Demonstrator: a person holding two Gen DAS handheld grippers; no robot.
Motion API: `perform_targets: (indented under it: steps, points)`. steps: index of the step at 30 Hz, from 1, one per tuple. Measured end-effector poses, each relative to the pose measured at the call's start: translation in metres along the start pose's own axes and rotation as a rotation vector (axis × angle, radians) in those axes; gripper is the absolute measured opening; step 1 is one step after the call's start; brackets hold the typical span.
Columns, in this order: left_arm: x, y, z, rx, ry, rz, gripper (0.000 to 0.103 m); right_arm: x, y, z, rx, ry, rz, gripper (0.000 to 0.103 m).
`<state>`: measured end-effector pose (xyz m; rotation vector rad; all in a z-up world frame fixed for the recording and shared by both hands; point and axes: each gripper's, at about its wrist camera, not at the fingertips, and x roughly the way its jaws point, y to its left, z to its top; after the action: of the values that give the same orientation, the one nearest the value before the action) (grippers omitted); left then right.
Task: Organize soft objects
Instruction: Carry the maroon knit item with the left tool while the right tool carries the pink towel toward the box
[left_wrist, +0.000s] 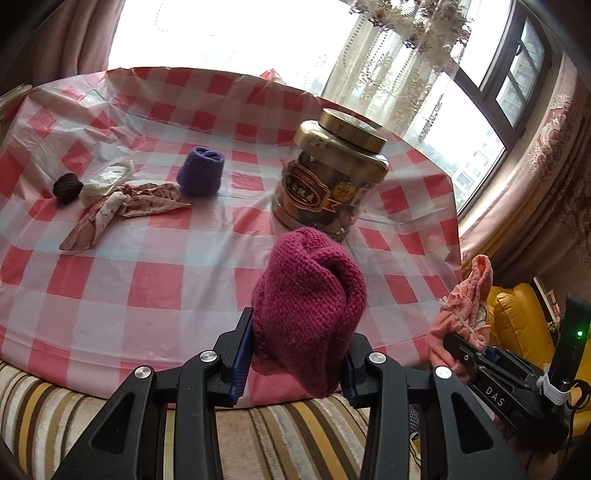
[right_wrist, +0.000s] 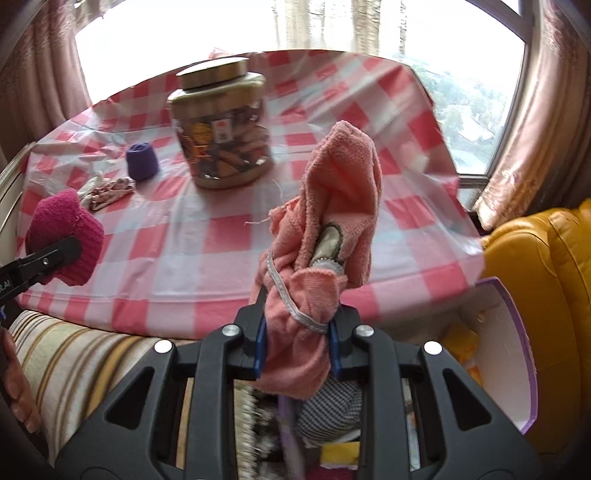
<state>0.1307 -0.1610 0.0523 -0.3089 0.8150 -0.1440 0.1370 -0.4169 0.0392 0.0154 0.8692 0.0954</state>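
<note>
The left gripper pinches a magenta knit piece by its lower folds, above the near edge of the table; its bulk stands up past the pads without sagging much, so it reads as thick, springy and light. The right gripper is pressed nearly together on a pink terry garment, bunched at its trimmed hem off the near right corner; the upper part leans over, limp and thin. Judgement: both items are soft, light and unbreakable, with rough surfaces unlikely to slip; the risk is loose ends trailing or snagging, notably the garment's stray thread. A hold on a gathered bunch, as now, suits both. Still on the table: a purple knit roll upright toward the far left, best taken across its sides; a patterned cloth lying flat and spread just beside it, needing a pinch at a raised fold; a dark ball near the left edge, small and likely to roll. The jar, rigid, stands mid-table. An open box with soft items inside sits below the near right corner, a probable destination.
</note>
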Motion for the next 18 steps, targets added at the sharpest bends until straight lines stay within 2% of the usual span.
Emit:
perform_targets:
  steps: [18]
  points:
    - [0.023, -0.103, -0.028, 0.196, 0.11, -0.149, 0.041, -0.007, -0.112, -0.041, 0.159, 0.069, -0.176, 0.031]
